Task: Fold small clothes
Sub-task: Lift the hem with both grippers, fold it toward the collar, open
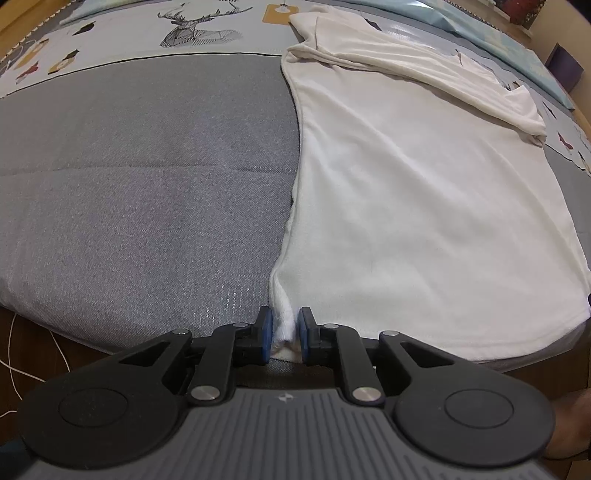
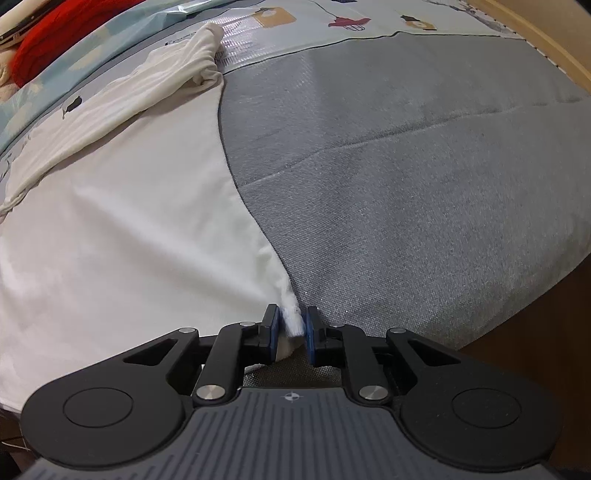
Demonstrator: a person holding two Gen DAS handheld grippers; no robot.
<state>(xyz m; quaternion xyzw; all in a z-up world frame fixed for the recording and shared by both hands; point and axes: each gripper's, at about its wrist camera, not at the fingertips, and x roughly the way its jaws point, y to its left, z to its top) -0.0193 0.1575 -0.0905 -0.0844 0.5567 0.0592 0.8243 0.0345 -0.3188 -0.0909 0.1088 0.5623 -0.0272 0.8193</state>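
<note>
A white T-shirt (image 1: 424, 206) lies spread on a grey mat (image 1: 147, 192), its sleeves folded in across the far end. My left gripper (image 1: 285, 334) is shut on the shirt's near left hem corner, a pinch of white cloth between its blue pads (image 1: 266, 332). In the right wrist view the same shirt (image 2: 122, 221) fills the left side. My right gripper (image 2: 291, 334) is shut on the near right hem corner, cloth bunched between its pads (image 2: 274, 332). Both corners sit at the mat's near edge.
The grey mat (image 2: 406, 177) lies on a printed bedsheet (image 1: 147, 33) with deer and bird figures. A red cloth (image 2: 66, 26) lies at the far left. A wooden bed frame (image 2: 546, 33) runs along the right. White cords (image 1: 14, 354) hang at the near left.
</note>
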